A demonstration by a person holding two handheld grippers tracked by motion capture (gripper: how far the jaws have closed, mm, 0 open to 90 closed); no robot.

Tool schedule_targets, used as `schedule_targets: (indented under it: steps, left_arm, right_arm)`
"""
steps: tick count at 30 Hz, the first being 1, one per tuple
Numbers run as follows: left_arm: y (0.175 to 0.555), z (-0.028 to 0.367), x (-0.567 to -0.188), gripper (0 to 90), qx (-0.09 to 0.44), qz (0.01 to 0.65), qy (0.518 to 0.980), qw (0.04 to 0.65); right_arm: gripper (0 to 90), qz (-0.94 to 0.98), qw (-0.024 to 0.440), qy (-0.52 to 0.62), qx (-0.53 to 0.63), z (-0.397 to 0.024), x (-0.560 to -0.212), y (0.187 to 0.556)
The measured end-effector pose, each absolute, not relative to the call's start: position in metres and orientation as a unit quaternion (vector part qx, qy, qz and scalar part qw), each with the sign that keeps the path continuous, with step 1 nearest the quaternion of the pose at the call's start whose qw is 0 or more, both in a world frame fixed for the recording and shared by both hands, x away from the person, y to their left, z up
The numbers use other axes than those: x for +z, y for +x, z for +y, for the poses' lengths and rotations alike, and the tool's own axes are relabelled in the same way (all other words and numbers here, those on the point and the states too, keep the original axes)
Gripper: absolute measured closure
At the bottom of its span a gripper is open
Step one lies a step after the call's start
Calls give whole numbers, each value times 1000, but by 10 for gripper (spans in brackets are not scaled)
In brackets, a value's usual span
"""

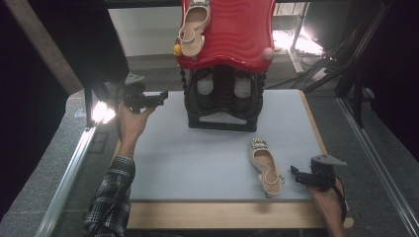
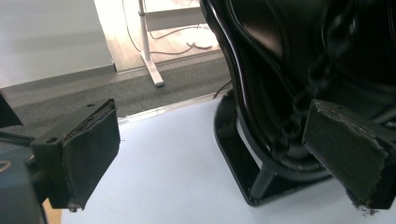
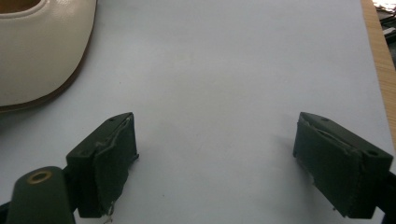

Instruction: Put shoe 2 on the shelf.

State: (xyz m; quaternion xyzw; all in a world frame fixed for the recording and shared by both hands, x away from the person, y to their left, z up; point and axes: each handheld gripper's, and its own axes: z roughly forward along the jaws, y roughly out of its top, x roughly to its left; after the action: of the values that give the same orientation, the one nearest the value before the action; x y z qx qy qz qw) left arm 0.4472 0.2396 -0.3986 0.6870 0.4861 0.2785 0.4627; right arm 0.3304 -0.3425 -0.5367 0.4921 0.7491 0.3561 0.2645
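While right tool gapes near shoe, mat edge close

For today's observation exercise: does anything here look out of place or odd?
Yes: the pair is split. One cream shoe lies on the red rack top; its mate lies on the grey mat, away from the rack.

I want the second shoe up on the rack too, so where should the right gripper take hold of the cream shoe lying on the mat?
Probably at the heel end of the cream shoe, across the sole just ahead of the slingback strap. That end points toward the table's near edge, close to the right gripper, whose jaws stand open. Coming in low from the right should let the pads close on the firm sides; the thin strap would likely flex.
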Motion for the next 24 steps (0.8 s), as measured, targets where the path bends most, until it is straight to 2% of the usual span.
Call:
schedule_targets:
  steps: [12,24]
  left_arm:
    - [417,222,-442,37,256,473,715,446]
    - [384,209,-480,28,234,468,737,428]
  right_arm:
    - [65,762,251,486,347,-341,-535,334]
    - [61,768,253,472,351,-337,-528,334]
